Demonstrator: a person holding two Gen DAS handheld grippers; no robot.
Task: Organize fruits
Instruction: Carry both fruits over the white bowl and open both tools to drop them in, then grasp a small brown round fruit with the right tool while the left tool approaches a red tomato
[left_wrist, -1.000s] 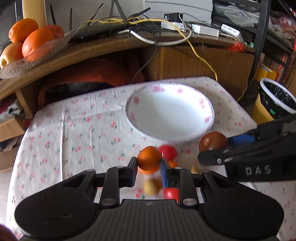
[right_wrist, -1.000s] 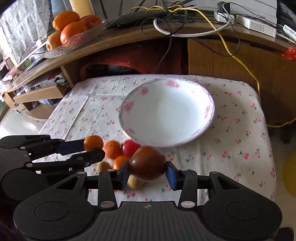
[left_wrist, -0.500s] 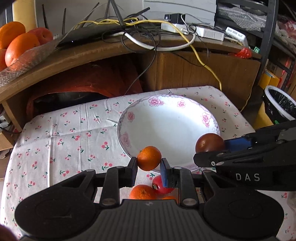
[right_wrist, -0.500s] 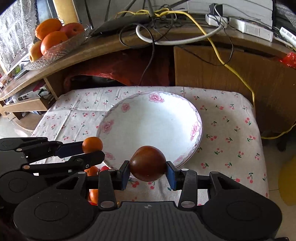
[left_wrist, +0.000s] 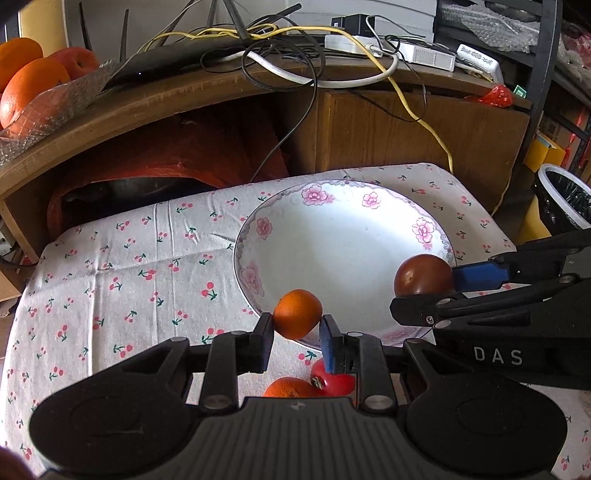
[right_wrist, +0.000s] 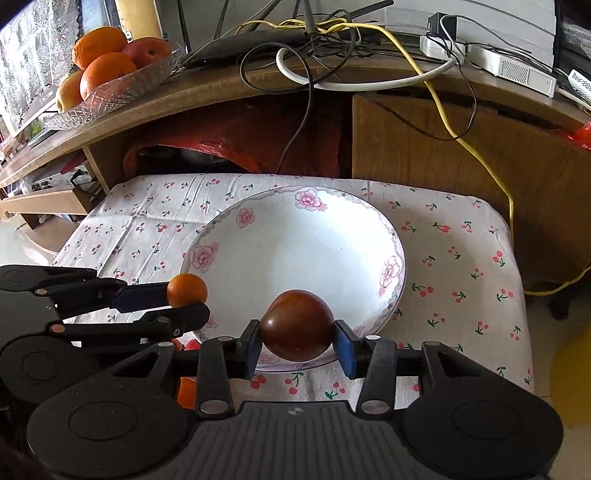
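Fingers (left_wrist: 264, 328) clenched: left on small orange (left_wrist: 297, 314), right on dark tomato (right_wrist: 297, 325), both above bowl (left_wrist: 258, 221) ahead; released together from height, likely rolling, colliding, perhaps escaping over rim.

left gripper (left_wrist: 297, 334): jaws clamped on a small orange (left_wrist: 297, 314), held level, pointing forward | right gripper (right_wrist: 297, 350): jaws clamped on a dark red tomato (right_wrist: 296, 325), level, just beside the left gripper

Tangled cables (left_wrist: 280, 55) on wooden shelf (right_wrist: 443, 122), cherry-print tablecloth (left_wrist: 122, 280), lined bin (left_wrist: 565, 199)
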